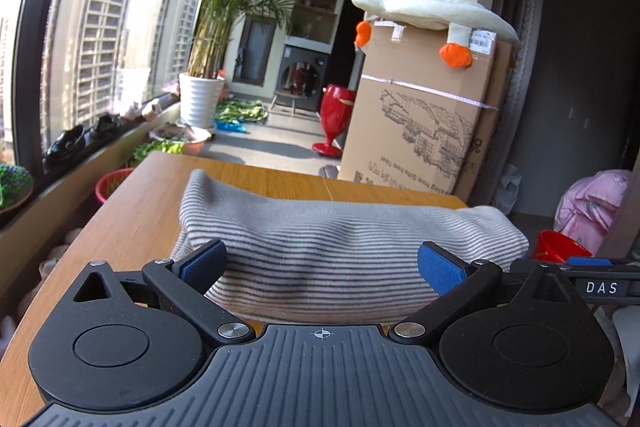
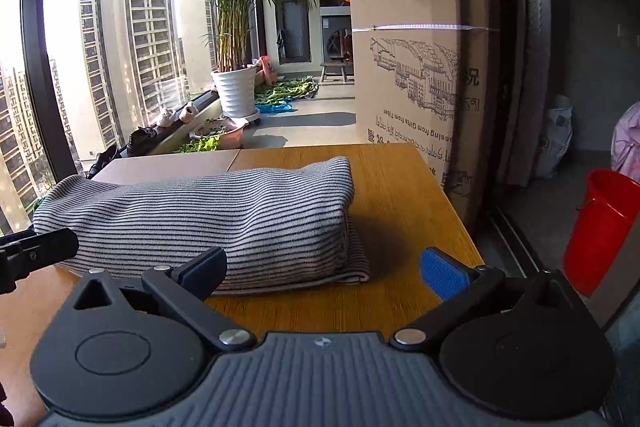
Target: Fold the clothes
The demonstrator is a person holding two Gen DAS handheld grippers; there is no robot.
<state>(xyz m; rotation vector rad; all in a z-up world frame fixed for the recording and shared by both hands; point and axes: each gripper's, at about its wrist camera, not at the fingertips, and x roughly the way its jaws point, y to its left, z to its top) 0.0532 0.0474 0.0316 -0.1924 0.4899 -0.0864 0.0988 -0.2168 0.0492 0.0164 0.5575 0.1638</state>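
Both claws are spread wide, holding nothing: left claw sits low by the soft, folded striped shirt, right claw near its end, on the smooth wooden counter.

Left gripper: fingers spread wide, level, holding nothing. Right gripper: fingers likewise spread wide, level, nothing between them. Both point forward, side by side.
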